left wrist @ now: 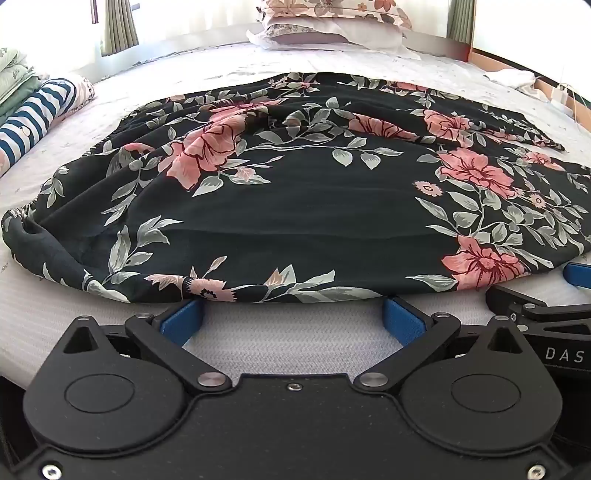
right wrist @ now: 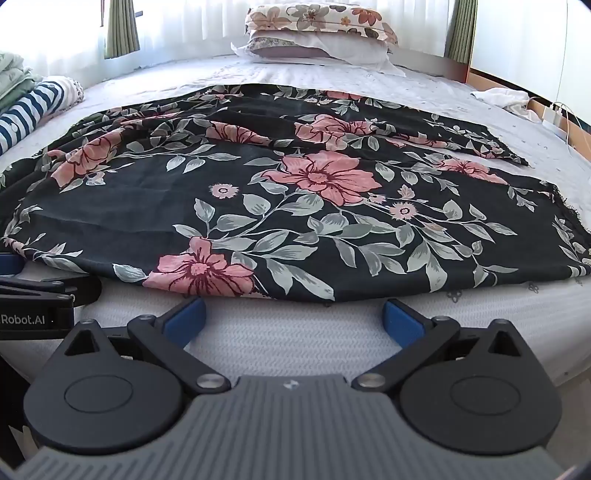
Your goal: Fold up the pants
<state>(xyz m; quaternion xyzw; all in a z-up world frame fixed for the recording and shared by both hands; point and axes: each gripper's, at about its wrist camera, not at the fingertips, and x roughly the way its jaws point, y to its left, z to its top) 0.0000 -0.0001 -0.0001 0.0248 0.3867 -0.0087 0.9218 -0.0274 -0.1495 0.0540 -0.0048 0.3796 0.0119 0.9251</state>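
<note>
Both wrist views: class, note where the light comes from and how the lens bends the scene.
Left wrist view: daylight through the blown-out window behind the curtains; bed edge bows. Right wrist view: same backlight, floral pants sharp, corners vignetted dark.

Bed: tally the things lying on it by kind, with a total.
Floral pants: 1
Pillows: 2
Striped garment: 1
Green folded bedding: 1
White cloth: 1
Total: 6
</note>
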